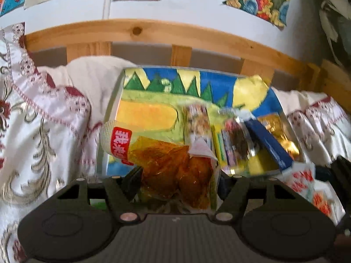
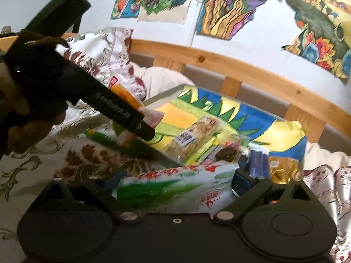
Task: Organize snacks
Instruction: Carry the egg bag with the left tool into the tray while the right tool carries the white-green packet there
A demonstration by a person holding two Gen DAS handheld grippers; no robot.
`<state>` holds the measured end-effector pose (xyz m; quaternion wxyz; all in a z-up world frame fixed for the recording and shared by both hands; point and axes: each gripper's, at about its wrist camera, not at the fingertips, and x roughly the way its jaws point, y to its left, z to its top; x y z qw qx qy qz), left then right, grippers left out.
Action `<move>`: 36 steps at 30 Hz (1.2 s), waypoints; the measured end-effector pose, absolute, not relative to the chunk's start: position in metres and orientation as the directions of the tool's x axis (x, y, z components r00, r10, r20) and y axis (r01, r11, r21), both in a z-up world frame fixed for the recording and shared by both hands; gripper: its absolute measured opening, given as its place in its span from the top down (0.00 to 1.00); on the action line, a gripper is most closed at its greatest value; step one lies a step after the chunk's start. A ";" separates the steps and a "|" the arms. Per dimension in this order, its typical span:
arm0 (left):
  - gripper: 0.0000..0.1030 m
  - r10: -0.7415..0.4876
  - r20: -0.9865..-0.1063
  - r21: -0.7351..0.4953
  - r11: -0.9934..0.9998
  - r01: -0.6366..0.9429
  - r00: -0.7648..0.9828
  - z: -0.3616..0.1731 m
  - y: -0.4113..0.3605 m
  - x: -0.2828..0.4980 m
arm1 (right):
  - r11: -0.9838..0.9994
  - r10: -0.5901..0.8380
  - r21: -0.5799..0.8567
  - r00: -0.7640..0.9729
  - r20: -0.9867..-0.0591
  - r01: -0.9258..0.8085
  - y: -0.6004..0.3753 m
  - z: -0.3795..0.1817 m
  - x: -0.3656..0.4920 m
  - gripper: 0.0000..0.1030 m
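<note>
Both grippers are loaded and held above a patterned bedspread (image 1: 33, 118), in front of a shallow tray (image 1: 110, 114) whose floor is lined with a bright painted picture. The left gripper (image 1: 178, 182) has its jaws partly closed on a clear packet of orange-brown snacks (image 1: 173, 166) with a red label; the pads press on the packet's lower end, so its top stands free and clear of the tray's near edge, which suits carrying it over the rim. The right gripper (image 2: 175, 186) clamps a white-and-green snack bag (image 2: 175, 188) crosswise between its jaws, the bag lying flat and wide; the hold looks firm, though blur hides the contact itself. In the right wrist view, the left tool reaches in from the left, a hand (image 2: 24, 109) around its handle. The tray already holds a nut bar in a clear wrapper (image 1: 198, 120), a yellow-green pack (image 1: 219, 146), a dark wrapped item (image 1: 238, 144), a blue box (image 1: 269, 144) leaning at an angle, and a gold-wrapped piece (image 1: 278, 131), all crowded to its right half. The left half is bare, and is judged the likely place for the two held packets.
</note>
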<state>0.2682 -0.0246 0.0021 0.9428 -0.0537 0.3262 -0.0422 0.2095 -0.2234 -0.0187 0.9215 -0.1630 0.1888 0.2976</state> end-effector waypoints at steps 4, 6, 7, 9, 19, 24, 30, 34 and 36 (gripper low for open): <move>0.31 -0.091 -0.602 -0.124 0.992 0.019 0.793 0.007 -0.034 0.289 | 0.807 0.472 -0.157 0.781 -0.409 -0.570 -0.231 -0.015 0.216 0.05; 0.31 -0.074 -0.600 -0.123 0.992 0.000 0.797 0.007 -0.040 0.301 | 0.825 0.458 -0.147 0.798 -0.391 -0.546 -0.235 -0.014 0.221 0.05; 0.31 -0.069 -0.601 -0.125 0.992 -0.009 0.796 0.005 -0.039 0.307 | 0.834 0.451 -0.142 0.806 -0.383 -0.534 -0.236 -0.012 0.225 0.05; 0.31 -0.058 -0.610 -0.126 0.992 -0.025 0.791 0.000 -0.037 0.319 | 0.853 0.433 -0.121 0.818 -0.379 -0.508 -0.238 -0.008 0.238 0.05; 0.30 -0.033 -0.665 -0.146 0.986 -0.086 0.746 -0.022 -0.037 0.349 | 0.923 0.306 -0.088 0.852 -0.426 -0.375 -0.250 0.007 0.352 0.05; 0.30 -0.030 -0.660 -0.120 0.991 -0.066 0.751 -0.025 -0.046 0.358 | 0.948 0.289 0.032 0.813 -0.506 -0.317 -0.262 0.002 0.394 0.05; 0.28 -0.020 -0.666 -0.118 0.990 -0.078 0.746 -0.032 -0.051 0.363 | 0.959 0.271 0.093 0.771 -0.576 -0.267 -0.263 -0.009 0.422 0.04; 0.25 -0.014 -0.681 -0.114 0.990 -0.087 0.732 -0.037 -0.049 0.363 | 0.958 0.256 0.048 0.768 -0.588 -0.283 -0.255 -0.012 0.421 0.03; 0.21 -0.011 -0.688 -0.111 0.990 -0.091 0.725 -0.038 -0.048 0.363 | 0.956 0.260 0.047 0.766 -0.587 -0.289 -0.254 -0.012 0.420 0.02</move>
